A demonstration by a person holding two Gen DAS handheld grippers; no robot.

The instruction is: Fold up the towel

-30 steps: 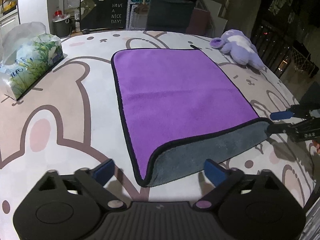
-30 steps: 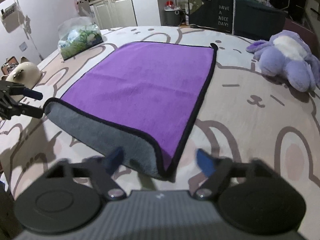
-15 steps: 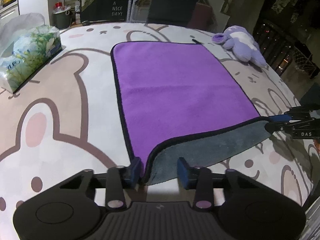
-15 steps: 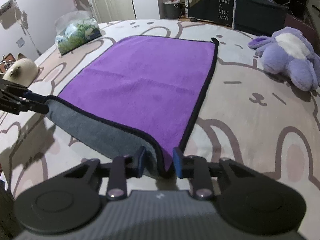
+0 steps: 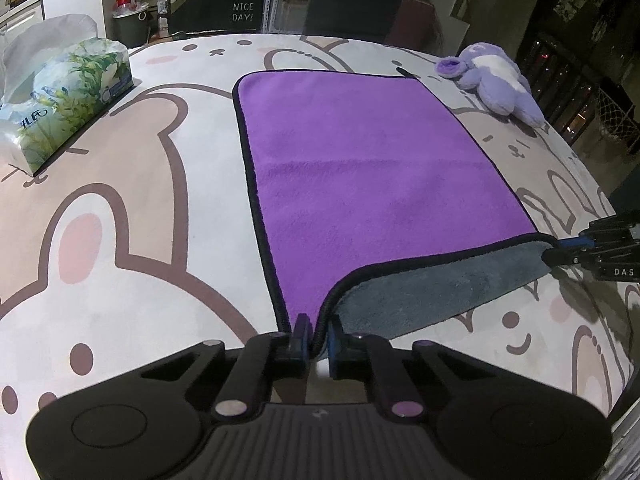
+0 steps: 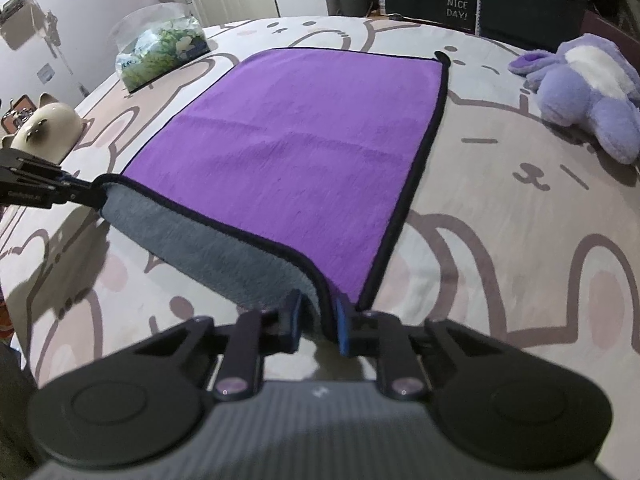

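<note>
A purple towel (image 5: 360,168) with a grey underside and black trim lies flat on the bear-print table; it also shows in the right wrist view (image 6: 304,140). My left gripper (image 5: 318,338) is shut on the towel's near left corner. My right gripper (image 6: 318,322) is shut on the near right corner. The near edge is lifted off the table and the grey underside (image 5: 432,292) faces me. The right gripper shows in the left wrist view (image 5: 560,250) at the far corner, and the left gripper shows in the right wrist view (image 6: 86,192).
A tissue pack (image 5: 64,100) lies at the far left of the table (image 5: 120,208). A purple plush toy (image 5: 496,80) lies at the far right. A cream cat-shaped pot (image 6: 44,132) stands past the table's left edge. Dark furniture stands behind.
Both grippers went from open around the near corners to shut on them. The near edge of the towel has risen off the table.
</note>
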